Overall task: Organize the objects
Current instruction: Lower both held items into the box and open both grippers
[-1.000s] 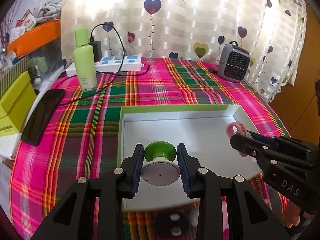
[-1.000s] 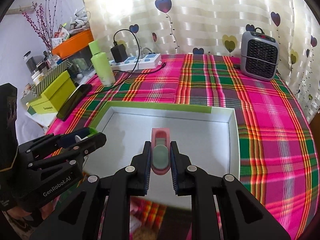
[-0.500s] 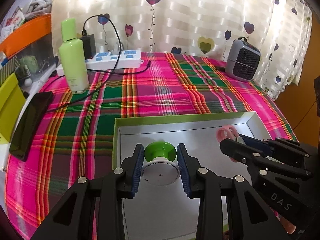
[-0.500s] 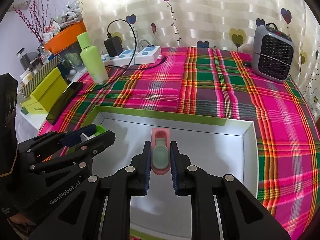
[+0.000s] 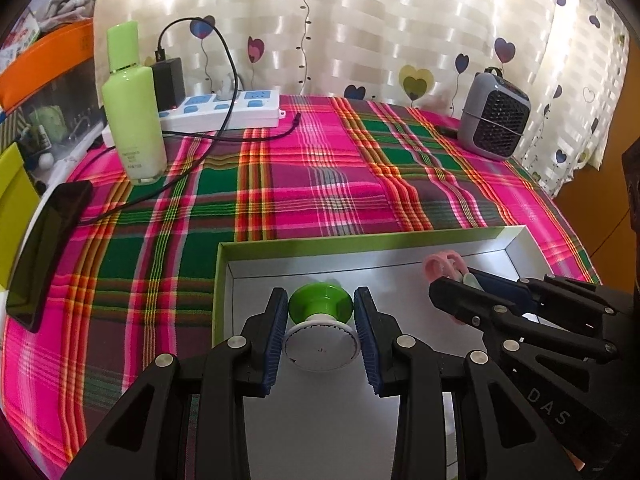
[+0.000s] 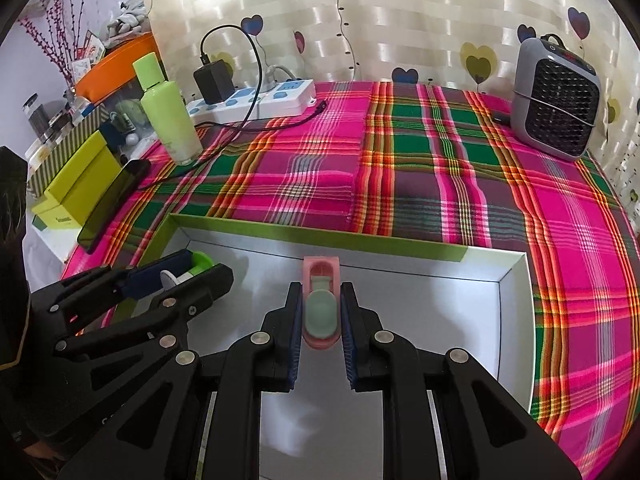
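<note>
Over the white tray (image 5: 360, 240), the left gripper (image 5: 320, 320) pinches a green-and-white knob (image 5: 320, 338) while the right gripper (image 6: 320, 320) clamps a pink clip (image 6: 320, 308).

left gripper (image 5: 320, 330) jaws clamp green-white spool (image 5: 320, 332) | over white box (image 5: 400, 276) | right gripper (image 5: 460, 292) beside

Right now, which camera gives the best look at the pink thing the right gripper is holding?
The right wrist view: the pink item sits centred between the right gripper pads. The left wrist view shows only its pink end, mostly hidden.
</note>
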